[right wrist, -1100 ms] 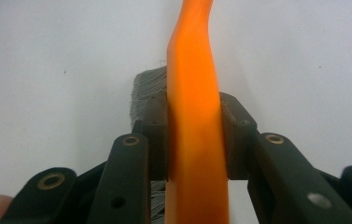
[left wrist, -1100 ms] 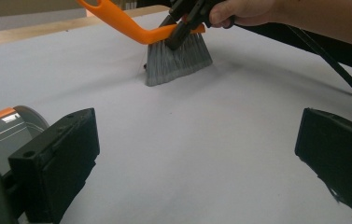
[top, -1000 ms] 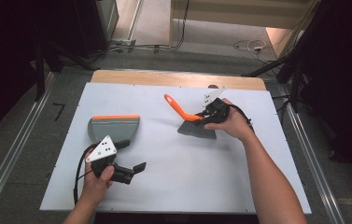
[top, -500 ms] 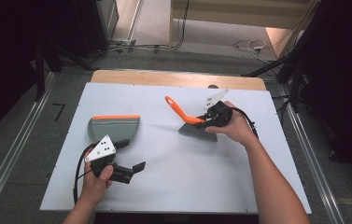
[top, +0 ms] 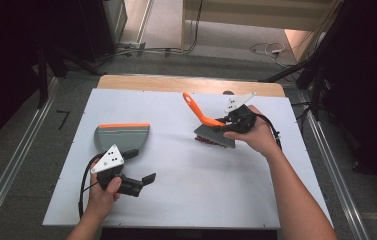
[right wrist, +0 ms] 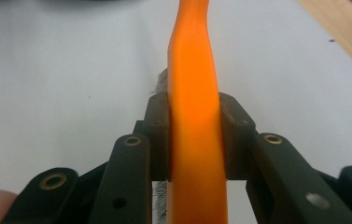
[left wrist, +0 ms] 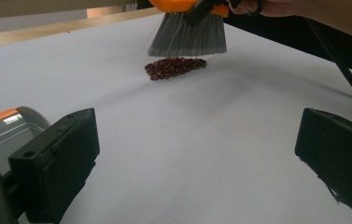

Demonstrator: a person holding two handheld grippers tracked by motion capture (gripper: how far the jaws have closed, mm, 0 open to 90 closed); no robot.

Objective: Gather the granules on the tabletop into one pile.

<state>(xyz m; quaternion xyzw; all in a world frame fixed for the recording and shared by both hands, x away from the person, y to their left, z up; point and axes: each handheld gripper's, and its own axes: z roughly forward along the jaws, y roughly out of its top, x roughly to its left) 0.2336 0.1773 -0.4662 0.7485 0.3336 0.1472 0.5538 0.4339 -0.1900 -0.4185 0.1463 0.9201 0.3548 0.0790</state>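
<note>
1. White table (top: pixel 186 195), dark floor around it.
2. My right gripper (top: pixel 233 120) clamps the orange brush (top: pixel 207 119) handle, upper right; bristles hang over the red beans (left wrist: pixel 176 68).
3. My left gripper (top: pixel 138 184) jaws spread, nothing between, lower left beside the dustpan (top: pixel 121 136).

Even overhead light brightens the white table (top: pixel 186 190); surroundings stay dark, shadows soft, the close orange brush handle (right wrist: pixel 193 116) blurred.
</note>
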